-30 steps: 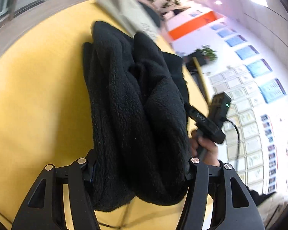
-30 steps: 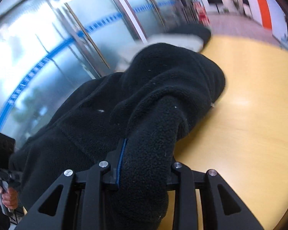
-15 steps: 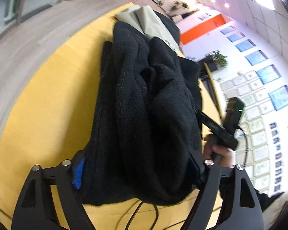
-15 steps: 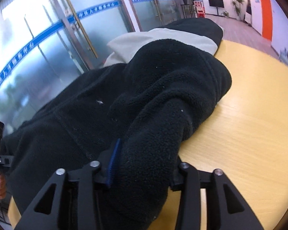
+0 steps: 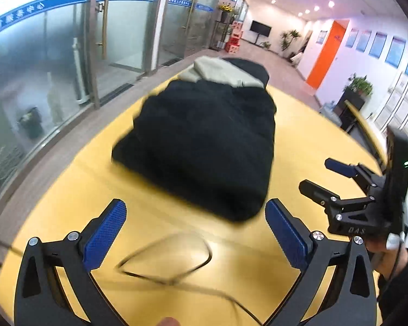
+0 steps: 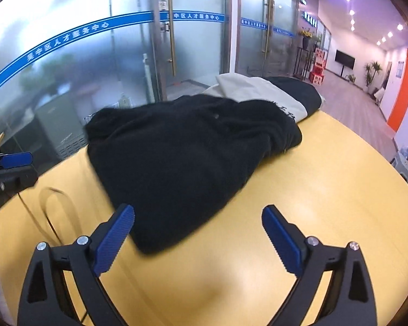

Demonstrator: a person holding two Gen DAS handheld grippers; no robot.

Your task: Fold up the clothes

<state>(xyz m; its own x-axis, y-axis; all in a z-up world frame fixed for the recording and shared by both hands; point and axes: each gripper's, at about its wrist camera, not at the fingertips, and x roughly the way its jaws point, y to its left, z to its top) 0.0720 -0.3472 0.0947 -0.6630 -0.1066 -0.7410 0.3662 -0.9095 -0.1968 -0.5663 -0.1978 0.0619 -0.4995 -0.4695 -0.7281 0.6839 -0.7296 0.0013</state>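
On the table (image 5: 307, 146), both hand-held grippers have released the fleece (image 5: 204, 146).

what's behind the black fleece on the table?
Behind the black fleece lies a beige-and-black garment at the yellow table's far edge. Its near part is hidden by the fleece, so whether it is folded is unclear.

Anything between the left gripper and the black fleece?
Only a loop of thin cable on the yellow table, before the black fleece; left gripper open, left wrist view.
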